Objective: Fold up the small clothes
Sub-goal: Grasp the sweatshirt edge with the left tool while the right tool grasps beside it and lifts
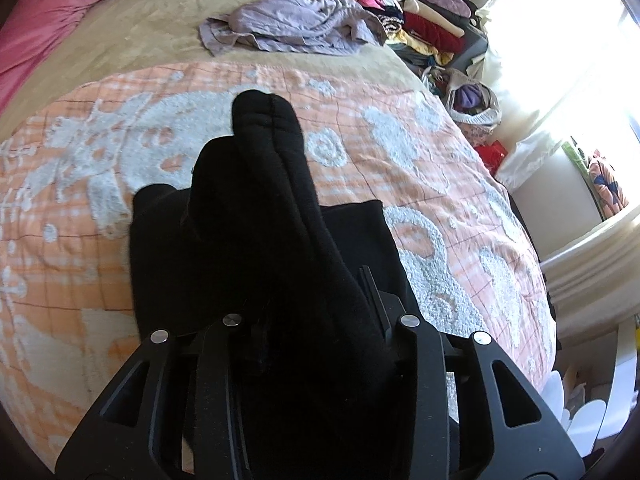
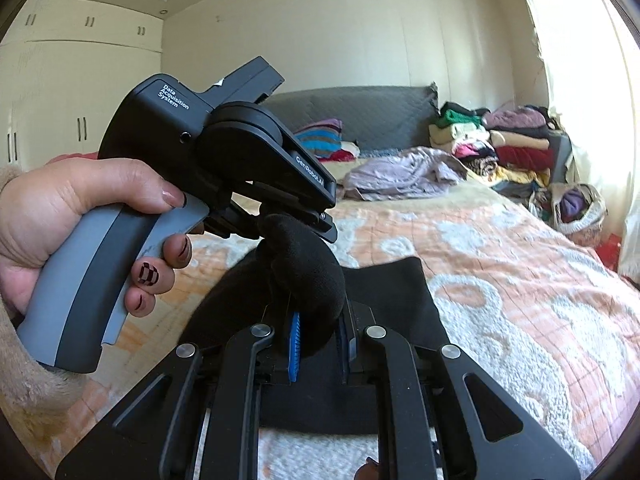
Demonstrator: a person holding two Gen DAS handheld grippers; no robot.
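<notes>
A black sock [image 1: 276,184] is clamped in my left gripper [image 1: 304,312] and stands up out of it, covering the fingertips. The same sock [image 2: 308,272] shows in the right wrist view, bunched between my right gripper's blue pads [image 2: 295,344]. My right gripper [image 2: 320,340] is shut on it from below, while the left gripper [image 2: 316,216] grips it from above. Another flat black garment [image 1: 360,240] lies on the orange and white blanket [image 1: 440,184] under the sock; it also shows in the right wrist view [image 2: 400,296].
A crumpled lilac garment [image 1: 296,20] lies further up the bed. Stacks of folded clothes [image 1: 412,12] sit at the far right corner. A bag of clothes [image 1: 476,100] stands beside the bed. A bright curtain [image 1: 560,60] is on the right.
</notes>
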